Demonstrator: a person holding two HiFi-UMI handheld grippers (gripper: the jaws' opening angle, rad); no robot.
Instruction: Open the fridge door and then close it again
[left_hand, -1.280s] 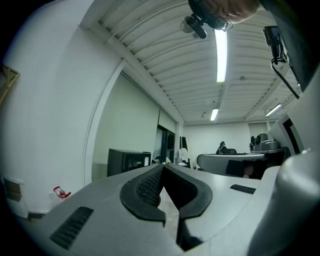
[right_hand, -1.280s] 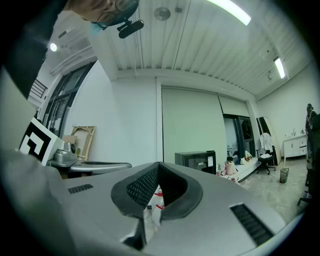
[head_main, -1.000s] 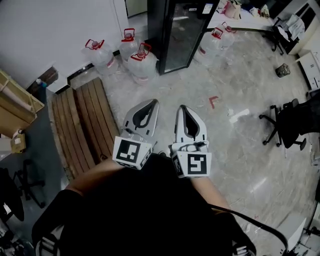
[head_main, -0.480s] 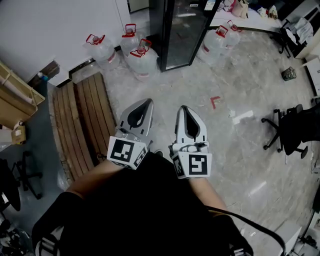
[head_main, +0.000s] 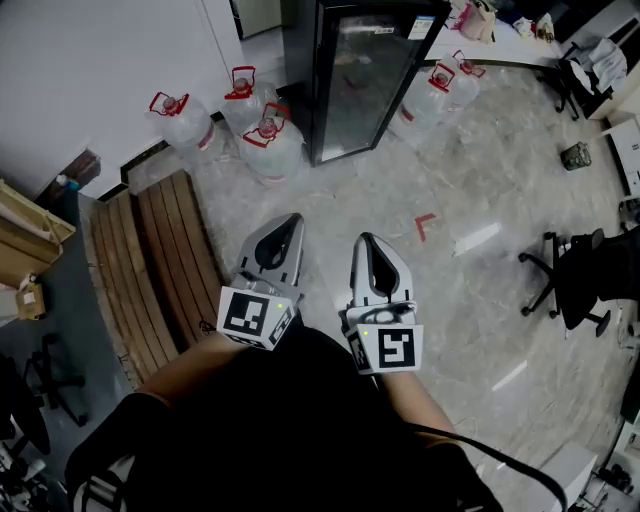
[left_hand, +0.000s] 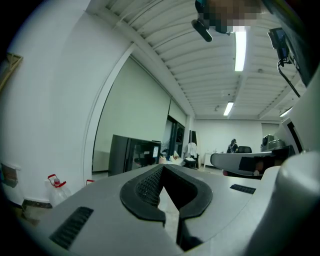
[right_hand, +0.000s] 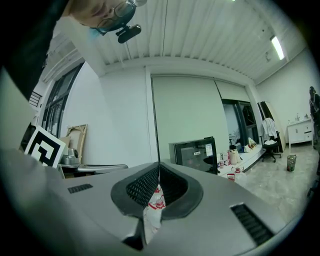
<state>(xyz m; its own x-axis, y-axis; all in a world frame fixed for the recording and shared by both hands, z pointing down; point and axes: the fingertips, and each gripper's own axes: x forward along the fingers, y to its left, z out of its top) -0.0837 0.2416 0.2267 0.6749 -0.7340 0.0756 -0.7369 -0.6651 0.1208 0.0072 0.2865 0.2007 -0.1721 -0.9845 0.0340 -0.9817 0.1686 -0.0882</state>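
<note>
Fridge (head_main: 300, 70) upright, glass door (head_main: 365, 75) toward the closed, empty left tongs (head_main: 283, 222) and right tongs (head_main: 368, 243).

- One black glass-door fridge (head_main: 352, 75), at twelve o'clock.
- Five water jugs: three (head_main: 268, 145) at eleven o'clock, two (head_main: 428, 88) at one o'clock.
- Two grippers: left gripper (head_main: 287, 220), right gripper (head_main: 366, 242).
- One red corner mark (head_main: 425, 226) on the floor.
</note>
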